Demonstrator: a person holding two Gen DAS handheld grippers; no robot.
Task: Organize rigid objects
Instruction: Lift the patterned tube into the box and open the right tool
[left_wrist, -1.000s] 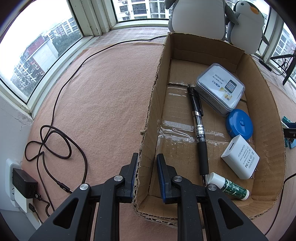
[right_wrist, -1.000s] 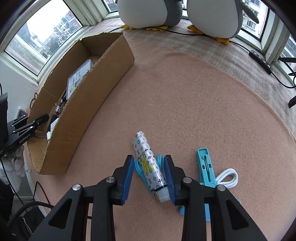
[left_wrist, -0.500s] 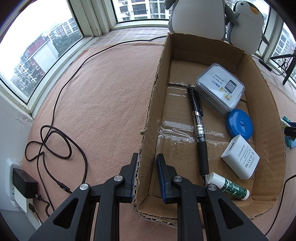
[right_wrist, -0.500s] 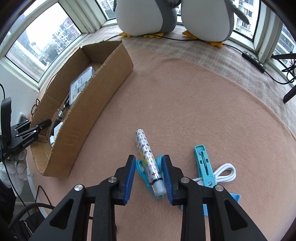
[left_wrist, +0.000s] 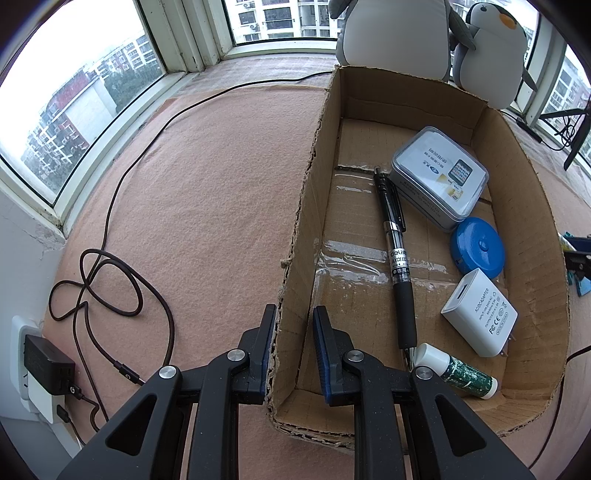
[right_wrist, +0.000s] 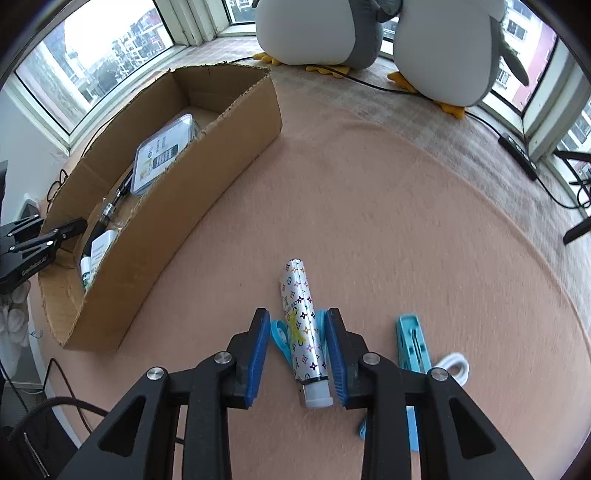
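Observation:
A cardboard box (left_wrist: 299, 206) (right_wrist: 207, 206) holds a black pen (left_wrist: 397, 254), a tin case (left_wrist: 437, 177), a blue round tape measure (left_wrist: 477, 246), a white charger (left_wrist: 479, 319) and a small green tube (left_wrist: 458, 371). My left gripper (left_wrist: 293, 321) straddles the box's left wall near its front corner, its left pad against the wall and its right pad apart from it. My right gripper (right_wrist: 297, 328) is shut on a silver patterned tube (right_wrist: 301, 325) and holds it above the pink mat, the right pad against the tube. A light blue clip (right_wrist: 280, 339) shows under the tube.
A teal clothespin (right_wrist: 412, 345) and a white cable loop (right_wrist: 454, 363) lie on the mat right of my right gripper. Two plush penguins (right_wrist: 321, 29) stand at the window. A black cable (left_wrist: 110, 280) and a wall plug (left_wrist: 44, 365) are left of the box.
My right gripper has lifted with the silver tube and turned toward the box, which now looks larger. The left gripper has not moved.

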